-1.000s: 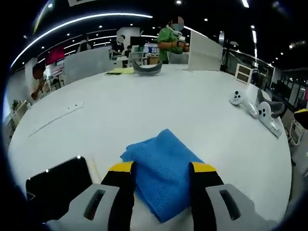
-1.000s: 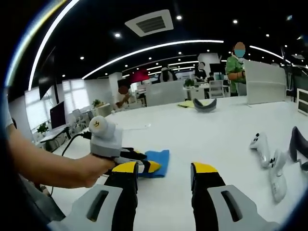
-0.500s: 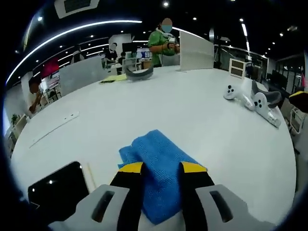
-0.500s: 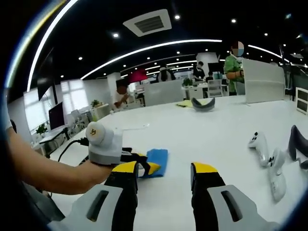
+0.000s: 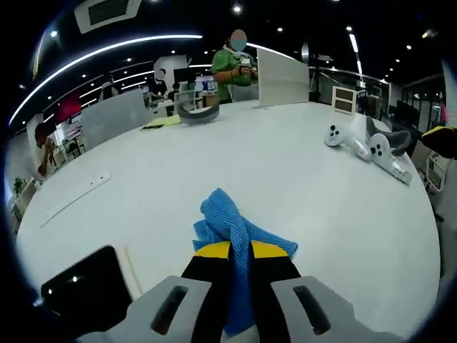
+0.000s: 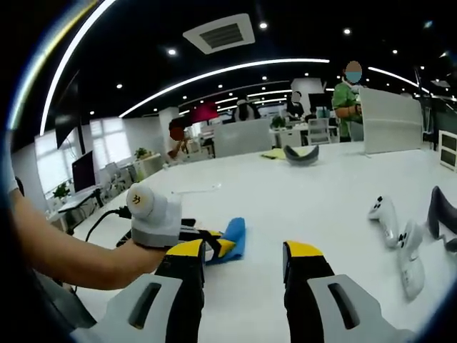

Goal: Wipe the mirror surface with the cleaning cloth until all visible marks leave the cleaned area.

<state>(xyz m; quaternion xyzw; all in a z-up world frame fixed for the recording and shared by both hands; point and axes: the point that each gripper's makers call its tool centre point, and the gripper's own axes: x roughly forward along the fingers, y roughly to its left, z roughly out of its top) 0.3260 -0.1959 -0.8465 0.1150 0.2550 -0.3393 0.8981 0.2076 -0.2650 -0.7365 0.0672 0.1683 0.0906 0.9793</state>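
In the left gripper view, the left gripper [image 5: 240, 251] has its yellow-tipped jaws pinched on the crumpled blue microfibre cloth [image 5: 232, 227], which bunches up ahead of the tips on the round white table [image 5: 235, 157]. To the lower left of the jaws lies the dark glossy rectangular mirror [image 5: 82, 287], flat on the table. Far ahead and to the right sit white game controllers [image 5: 360, 146].

In the right gripper view, the right gripper [image 6: 244, 253] hovers with jaws spread apart — nothing between them. To its left the left gripper [image 6: 214, 243] — held by a person's hand [image 6: 125, 259] — grips the blue cloth [image 6: 233, 237]. White controllers [image 6: 397, 239] lie off to the right.
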